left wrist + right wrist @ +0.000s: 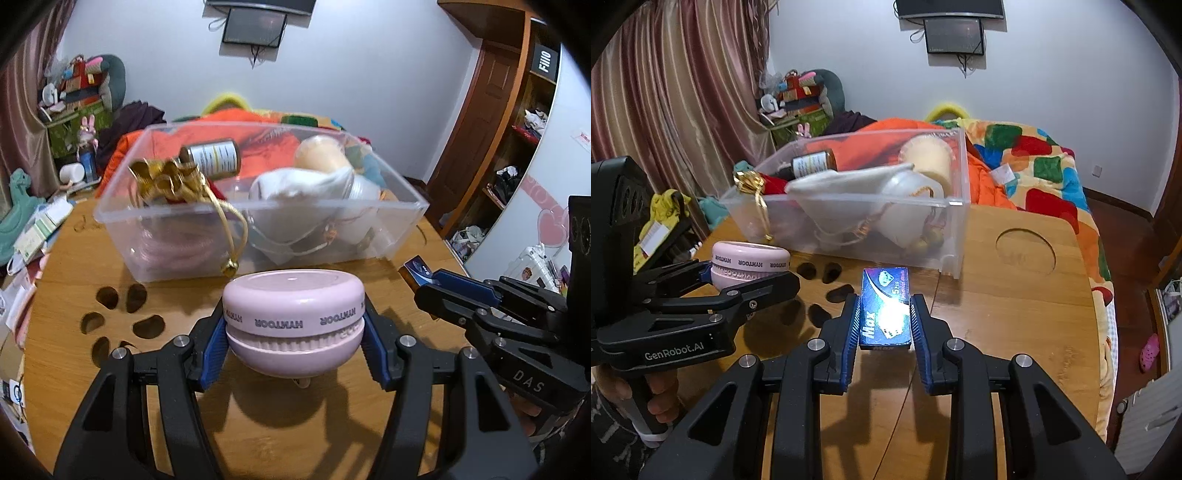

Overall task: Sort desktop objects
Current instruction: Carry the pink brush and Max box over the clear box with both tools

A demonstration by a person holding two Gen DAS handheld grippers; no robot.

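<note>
A: What is held on the left side, and why that way?

B: A pink round case [293,325] is pinched across its widest part by the left gripper [293,349], the blue fingers [213,356] pressed against both sides. It is lifted clear of the desk [66,266]; a shadow is seen beneath it. The grip across the middle is probably chosen so the round body cannot roll out.

A: Where is it taken to be headed?

B: Into the clear plastic bin [122,243] at twelve o'clock, it is judged. A brown bottle [216,157], a gold ribbon [166,177] and white cloth [303,182] are already lying inside.

A: And at three o'clock?

B: A blue box [884,308] is clamped along its long sides by the right gripper [884,321], so the narrow width fits between the fingers [852,328]. It too is raised off the desk, just in front of the bin.

A: How are the hands posed?

B: Both grippers are tilted downward toward the bin, side by side but apart. In the right view, a hand [639,395] is seen wrapped around the left handle at eight o'clock.
</note>
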